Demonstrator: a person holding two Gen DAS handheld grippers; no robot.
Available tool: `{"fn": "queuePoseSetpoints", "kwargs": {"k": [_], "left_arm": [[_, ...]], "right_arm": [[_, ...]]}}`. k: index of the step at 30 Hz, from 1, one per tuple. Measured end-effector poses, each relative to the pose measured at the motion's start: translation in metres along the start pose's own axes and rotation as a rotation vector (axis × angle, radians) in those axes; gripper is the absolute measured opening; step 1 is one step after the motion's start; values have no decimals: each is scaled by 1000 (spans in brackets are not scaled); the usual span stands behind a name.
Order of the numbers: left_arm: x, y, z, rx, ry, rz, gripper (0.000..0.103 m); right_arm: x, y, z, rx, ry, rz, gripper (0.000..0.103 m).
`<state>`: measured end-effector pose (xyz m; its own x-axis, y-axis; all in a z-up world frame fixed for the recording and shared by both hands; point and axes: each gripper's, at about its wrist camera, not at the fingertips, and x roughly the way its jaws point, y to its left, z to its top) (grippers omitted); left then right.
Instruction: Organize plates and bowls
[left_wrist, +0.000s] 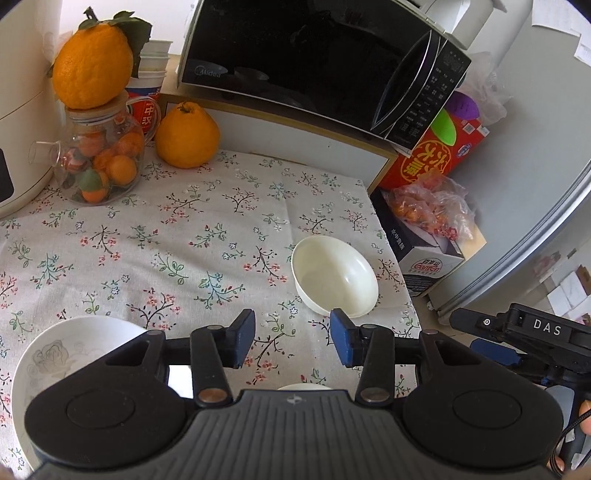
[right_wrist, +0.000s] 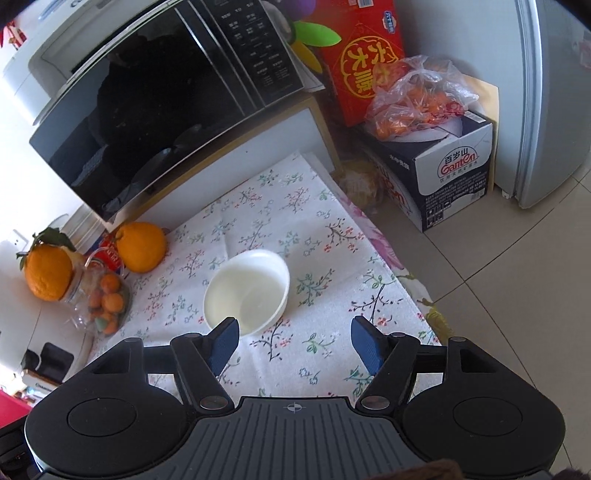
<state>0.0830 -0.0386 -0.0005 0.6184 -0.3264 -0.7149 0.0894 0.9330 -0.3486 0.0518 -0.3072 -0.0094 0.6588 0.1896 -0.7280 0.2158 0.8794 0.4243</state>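
Cream bowl (right_wrist: 246, 291) near tablecloth (right_wrist: 325, 295) edge; both grippers empty-jawed

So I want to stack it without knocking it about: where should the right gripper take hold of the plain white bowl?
Grip the bowl by its rim, one pad inside the wall and one outside. It sits upright and empty on the floral cloth, so the rim is free all round. The near edge suits best: the open right gripper already faces it, one fingertip overlapping that side.
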Motion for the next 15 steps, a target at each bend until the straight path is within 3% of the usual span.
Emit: {"fn": "queuePoseSetpoints", "kwargs": {"k": [3, 7, 10, 13, 15], "left_arm": [[12, -7, 17, 17, 32, 28, 55], [30, -6, 39, -21, -15, 60, 57], [41, -1, 39, -16, -7, 52, 59], [54, 4, 36, -57, 36, 37, 60], [64, 0, 36, -16, 73, 28, 60]], "right_arm": [[21, 5, 13, 5, 37, -24, 70], [53, 17, 13, -61, 105, -91, 70], [69, 21, 10, -68, 149, -93, 70], [85, 26, 14, -83, 160, -108, 70], [97, 24, 17, -54, 181, -147, 70]]}}
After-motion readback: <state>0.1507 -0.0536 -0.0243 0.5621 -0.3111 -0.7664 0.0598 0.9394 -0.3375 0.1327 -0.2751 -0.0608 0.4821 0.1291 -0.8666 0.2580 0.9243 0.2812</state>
